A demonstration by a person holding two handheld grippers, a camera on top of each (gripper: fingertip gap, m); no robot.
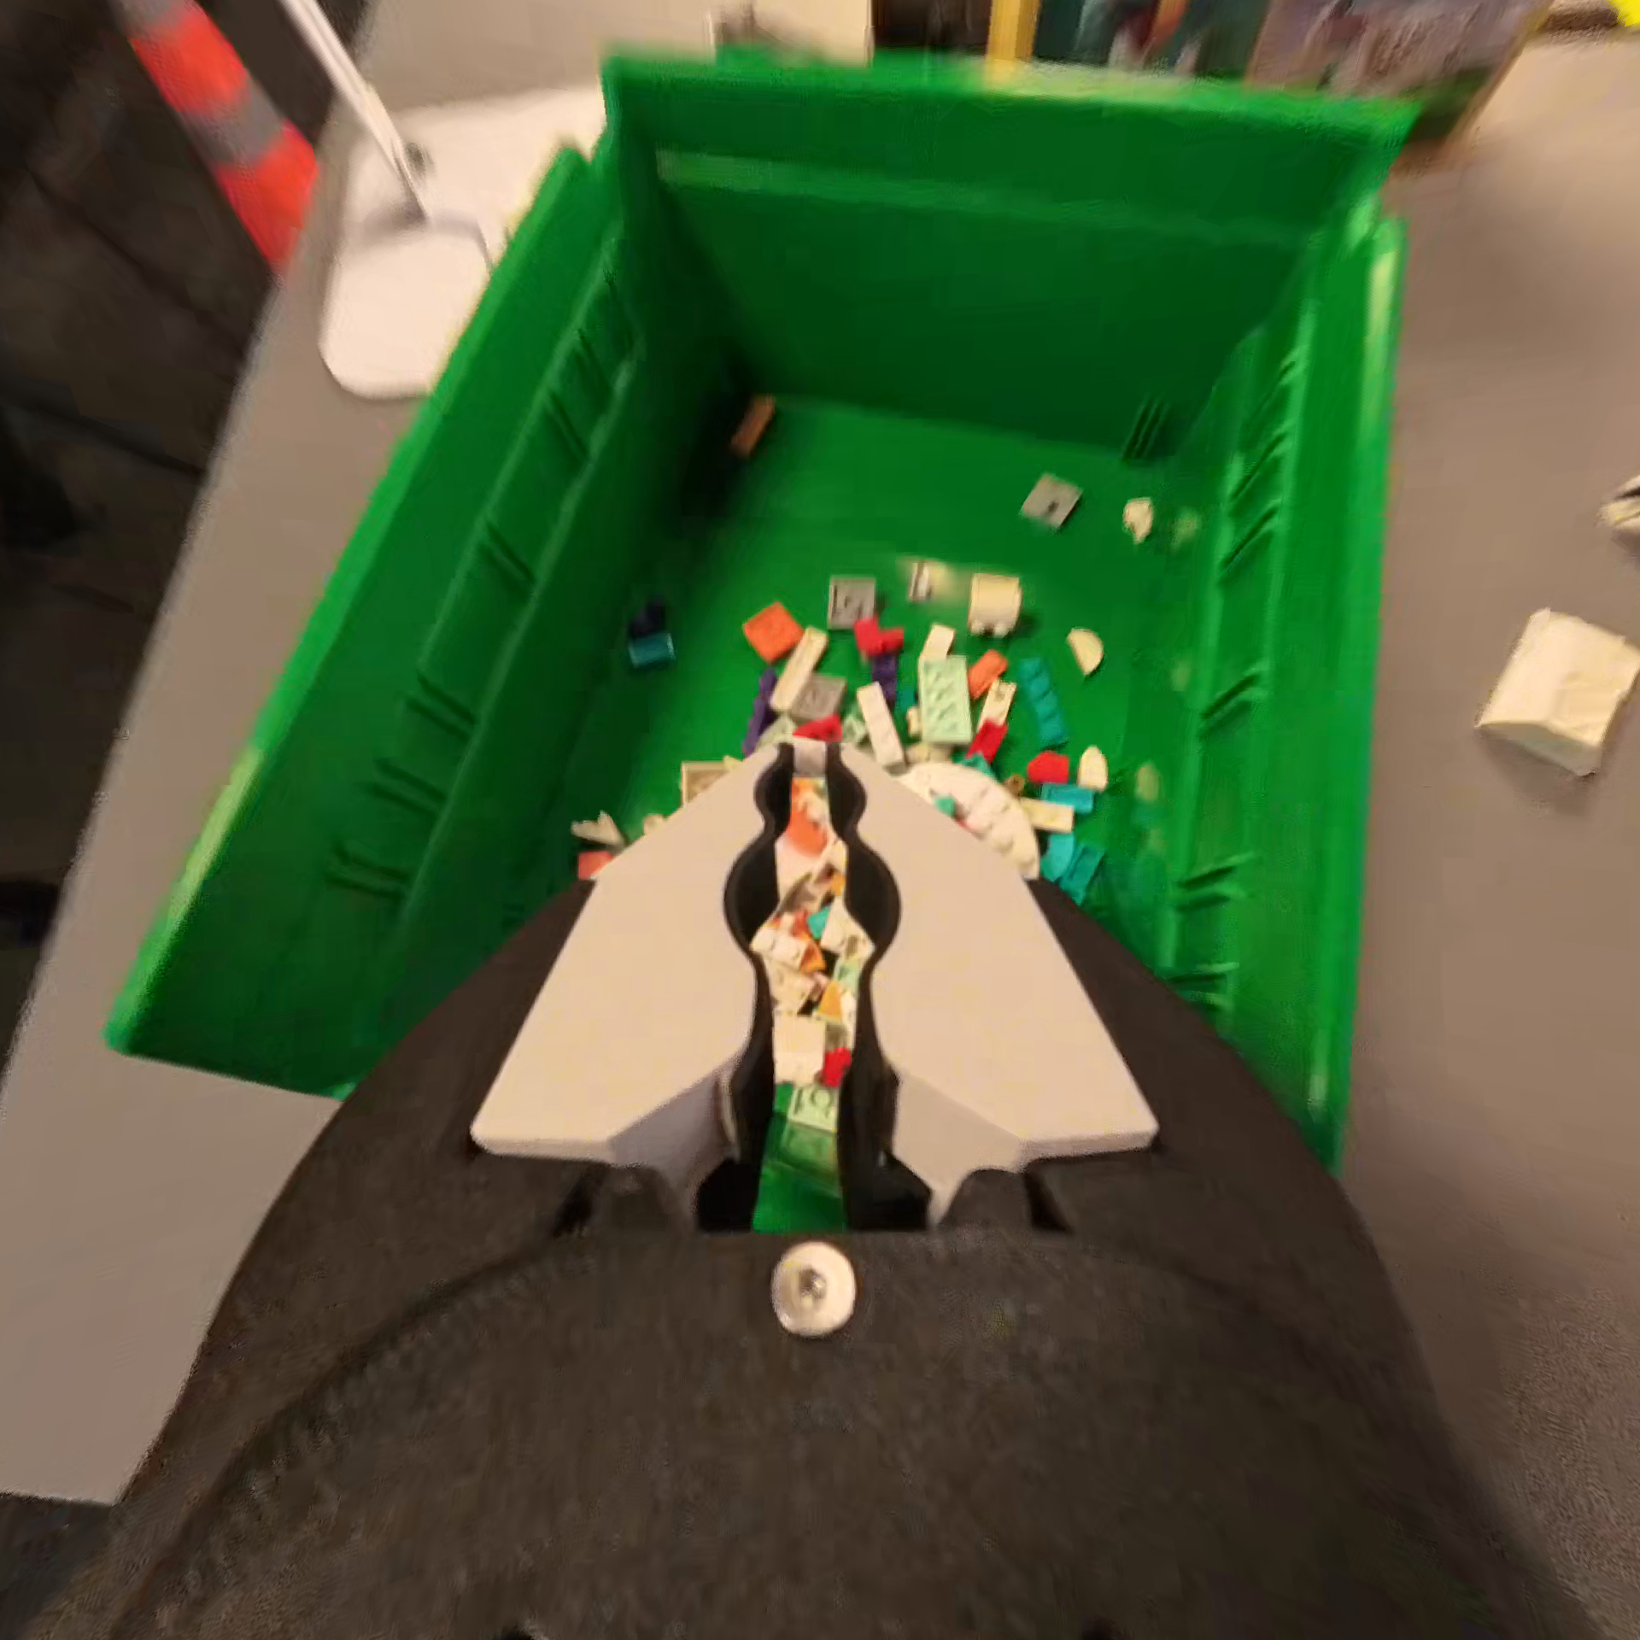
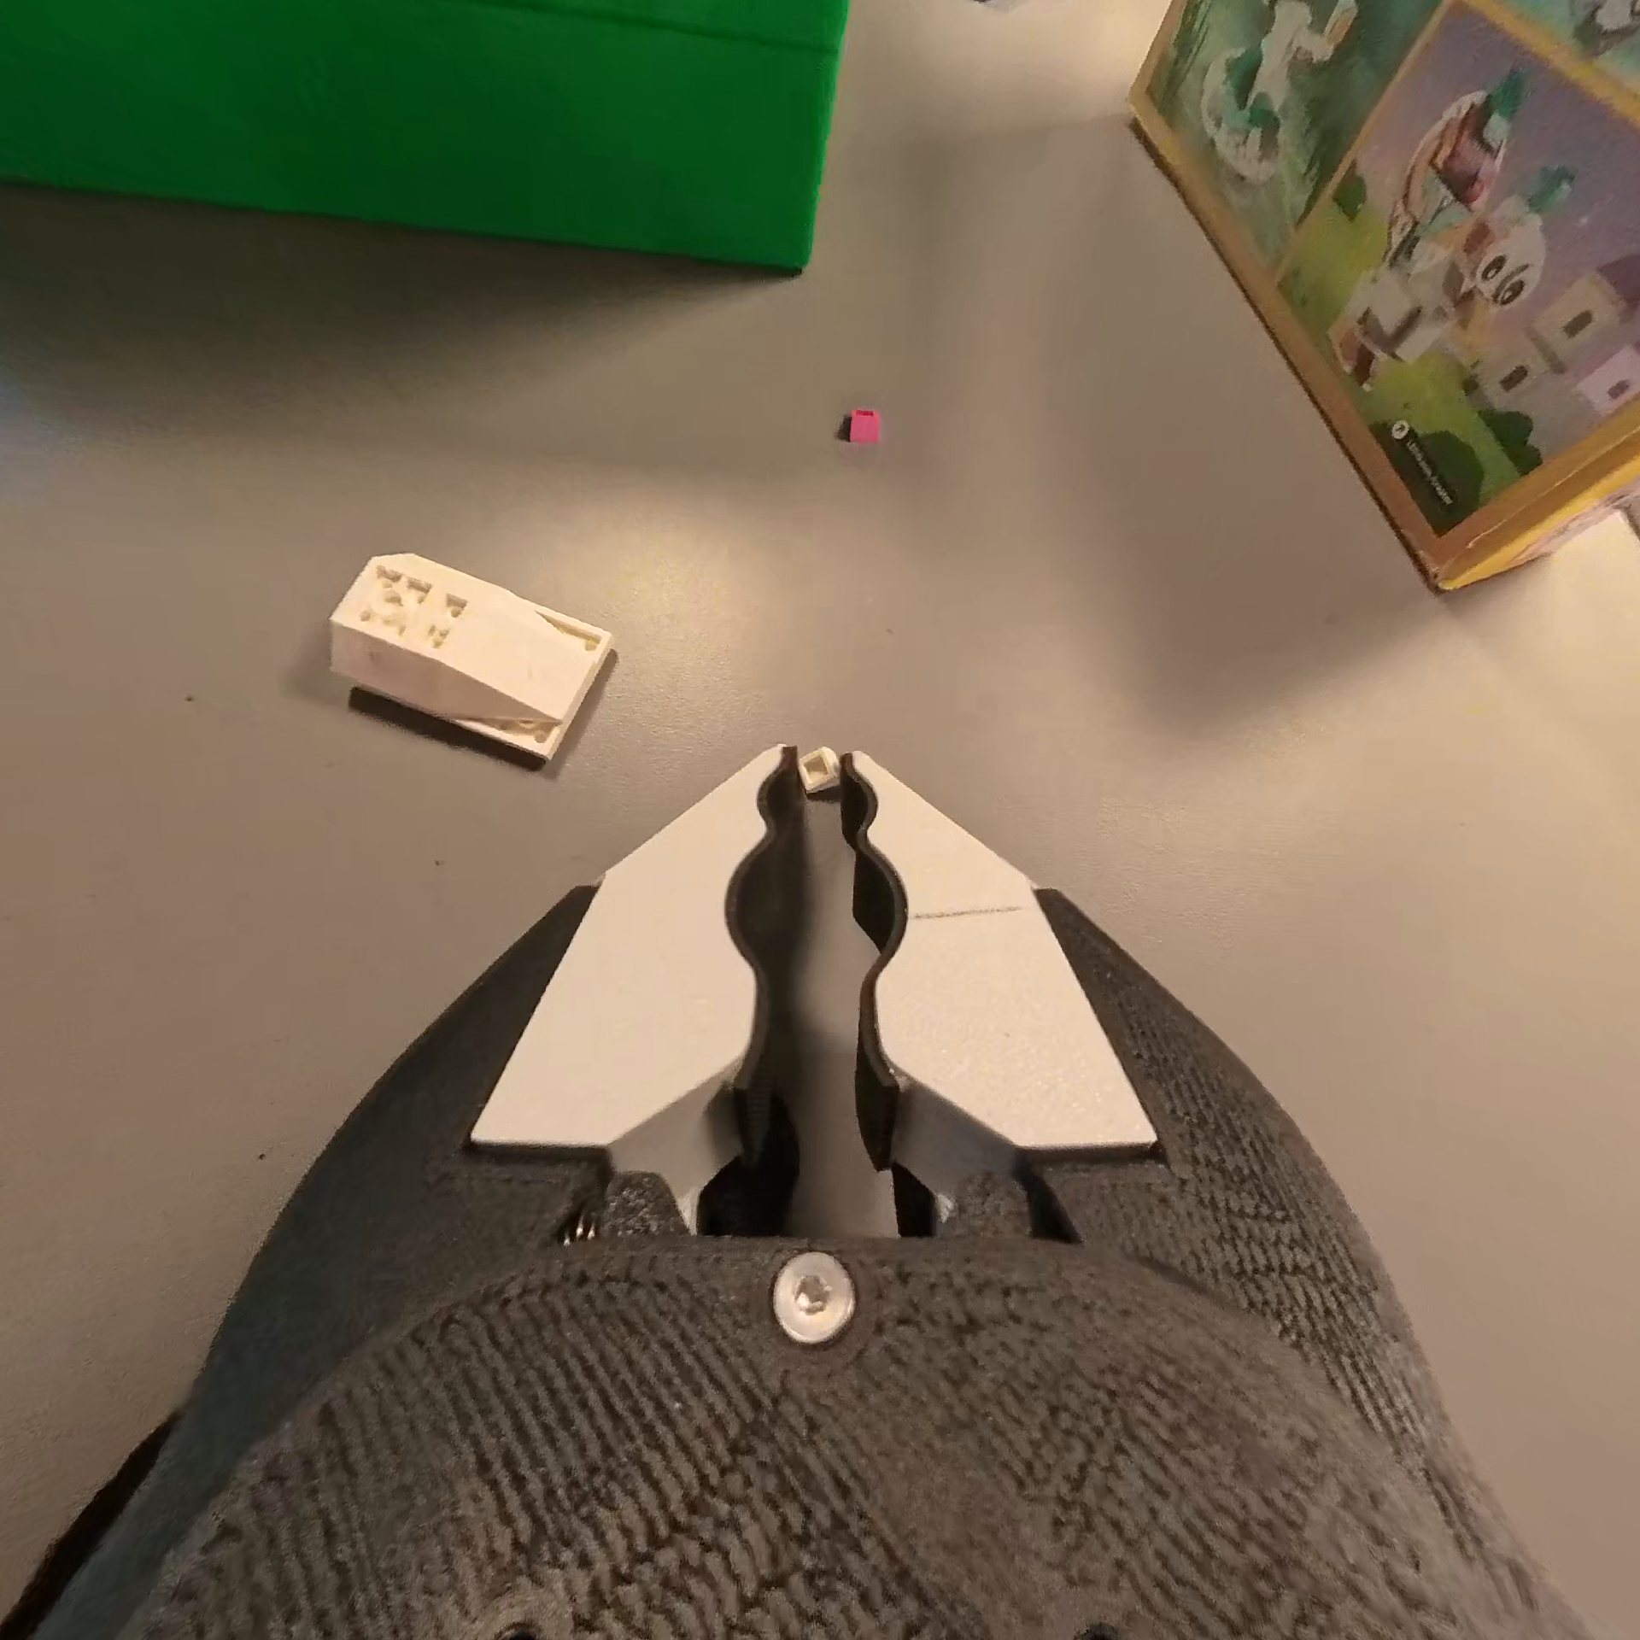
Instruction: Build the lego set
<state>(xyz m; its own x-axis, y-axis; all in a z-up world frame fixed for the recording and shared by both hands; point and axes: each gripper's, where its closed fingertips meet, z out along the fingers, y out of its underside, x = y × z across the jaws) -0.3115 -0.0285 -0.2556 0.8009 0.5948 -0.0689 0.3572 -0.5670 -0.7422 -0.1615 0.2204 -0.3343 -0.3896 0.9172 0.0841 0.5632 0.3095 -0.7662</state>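
My left gripper (image 1: 809, 754) hangs over an open green bin (image 1: 497, 710), above a pile of small coloured bricks (image 1: 941, 701) on its floor. Its jaws are nearly closed, and a small pale brick (image 1: 809, 760) shows between the tips; the view is blurred. My right gripper (image 2: 818, 761) is low over the grey table, with its tips closed on a tiny white brick (image 2: 818, 768). A white sloped brick (image 2: 470, 657) lies upside down to its left. A tiny pink brick (image 2: 863, 426) lies ahead of it.
The green bin's outer wall (image 2: 444, 115) stands at the far left of the right wrist view. A printed cardboard box (image 2: 1420, 266) stands at the far right. A white lamp base (image 1: 399, 311) and an orange cone (image 1: 231, 151) are left of the bin. The white sloped brick (image 1: 1562, 692) lies right of it.
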